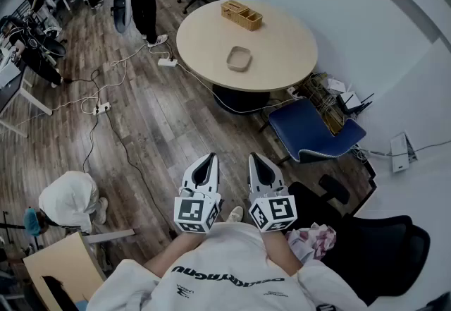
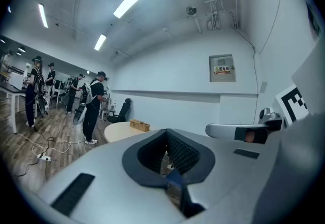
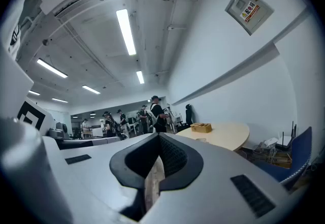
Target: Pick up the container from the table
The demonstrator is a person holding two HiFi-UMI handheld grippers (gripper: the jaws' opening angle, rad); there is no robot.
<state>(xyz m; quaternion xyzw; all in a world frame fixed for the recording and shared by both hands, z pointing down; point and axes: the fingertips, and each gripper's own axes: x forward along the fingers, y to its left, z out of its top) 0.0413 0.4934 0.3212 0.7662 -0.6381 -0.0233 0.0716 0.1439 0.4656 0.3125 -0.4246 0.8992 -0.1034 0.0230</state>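
A small tan container (image 1: 239, 58) with rounded corners lies near the middle of the round wooden table (image 1: 282, 56), far ahead of me. Behind it on the table stands a wooden compartment box (image 1: 242, 15). Both grippers are held close to my chest, well short of the table and above the floor. My left gripper (image 1: 206, 163) and right gripper (image 1: 258, 161) point towards the table, side by side, jaws together and holding nothing. The left gripper view shows the box (image 2: 139, 125) on the distant table, past the shut left gripper (image 2: 171, 174). The right gripper view shows the table (image 3: 223, 134) beyond the shut right gripper (image 3: 154, 177).
A blue chair (image 1: 313, 132) stands at the table's near right, with a wire basket and cables (image 1: 325, 94) against the wall. A black office chair (image 1: 373, 253) is at my right. Cables and a power strip (image 1: 168, 61) cross the wood floor. Several people stand at the far left.
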